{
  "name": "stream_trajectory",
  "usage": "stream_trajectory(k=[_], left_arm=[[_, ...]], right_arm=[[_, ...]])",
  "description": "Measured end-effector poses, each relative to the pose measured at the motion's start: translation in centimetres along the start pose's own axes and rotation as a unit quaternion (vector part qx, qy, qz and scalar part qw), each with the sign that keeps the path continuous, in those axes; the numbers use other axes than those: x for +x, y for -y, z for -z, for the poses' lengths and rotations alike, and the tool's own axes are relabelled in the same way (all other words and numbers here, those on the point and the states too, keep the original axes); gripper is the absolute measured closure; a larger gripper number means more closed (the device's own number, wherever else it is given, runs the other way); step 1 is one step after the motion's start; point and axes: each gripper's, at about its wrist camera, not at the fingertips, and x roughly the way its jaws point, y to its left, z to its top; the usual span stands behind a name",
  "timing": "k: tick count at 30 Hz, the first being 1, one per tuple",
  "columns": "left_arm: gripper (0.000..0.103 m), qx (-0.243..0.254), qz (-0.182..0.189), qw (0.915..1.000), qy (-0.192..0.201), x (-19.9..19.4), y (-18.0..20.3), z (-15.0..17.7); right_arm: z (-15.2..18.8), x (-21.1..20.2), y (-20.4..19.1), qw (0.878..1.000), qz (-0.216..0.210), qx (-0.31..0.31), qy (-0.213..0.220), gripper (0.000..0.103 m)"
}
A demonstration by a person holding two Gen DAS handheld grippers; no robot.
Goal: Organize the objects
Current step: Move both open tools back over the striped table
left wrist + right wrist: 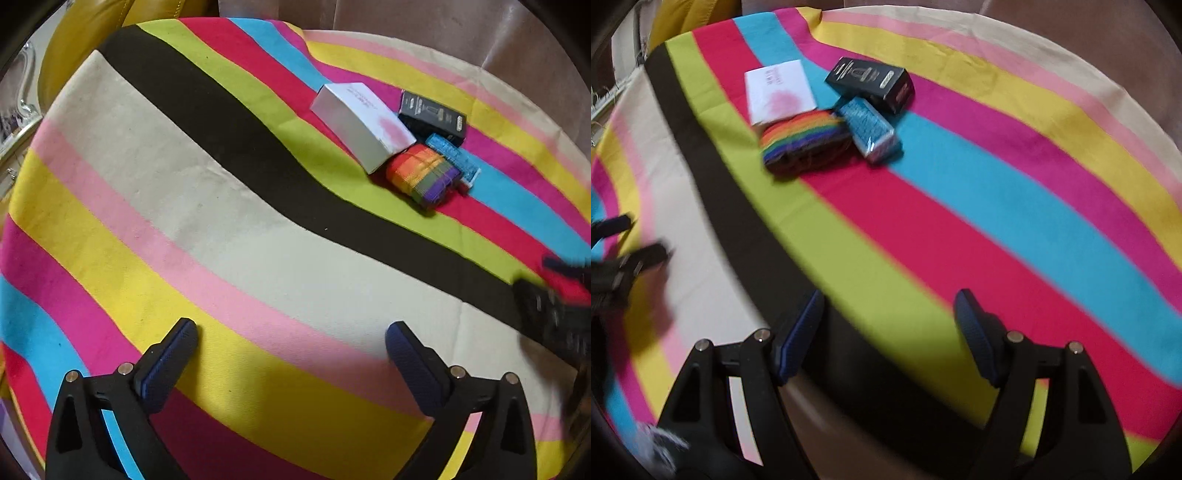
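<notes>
On a striped cloth [229,206] several objects sit huddled together: a white box with a pink blotch [364,123] [779,92], a black box [432,114] [871,81], a small blue box [454,157] [870,131], and a rainbow-striped bundle [424,173] [805,142]. My left gripper [291,339] is open and empty, low over the near cream and yellow stripes, far from the group. My right gripper [888,310] is open and empty over the black and green stripes. The right gripper shows blurred at the left wrist view's right edge [557,295].
The cloth [960,206] covers a round table. A yellow cushioned seat [85,40] stands behind the table at the far left. A brown surface [443,29] lies beyond the far edge. The left gripper appears blurred at the left edge of the right wrist view [624,258].
</notes>
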Motion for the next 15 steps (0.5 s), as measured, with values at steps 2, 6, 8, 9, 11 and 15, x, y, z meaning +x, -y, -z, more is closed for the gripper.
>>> stream_trajectory(k=[2, 6, 8, 9, 11, 15], left_arm=[[0.0, -0.005, 0.0, 1.0, 0.0, -0.1, -0.3, 0.0], [0.0, -0.006, 0.0, 1.0, 0.001, -0.2, -0.5, 0.1], [0.0, -0.006, 0.0, 1.0, 0.002, -0.3, -0.7, 0.1], [0.0, -0.007, 0.0, 1.0, 0.002, -0.4, -0.7, 0.1], [0.0, -0.008, 0.0, 1.0, 0.002, -0.4, -0.8, 0.0], [0.0, -0.01, -0.001, 0.9999, 0.002, -0.6, -1.1, 0.0]], right_arm=[[-1.8, 1.4, -0.1, 1.0, 0.003, -0.015, 0.007, 0.027], [-5.6, 4.2, -0.6, 0.998, 0.023, -0.049, 0.025, 0.027], [-7.5, 5.6, -0.8, 0.998, 0.025, -0.055, 0.027, 0.027], [-8.3, 6.2, -1.0, 0.997, 0.027, -0.059, 0.029, 0.027], [-9.7, 7.2, -1.4, 0.997, 0.025, -0.067, 0.033, 0.027], [-11.3, 8.2, -1.9, 0.997, -0.01, -0.074, 0.034, 0.041]])
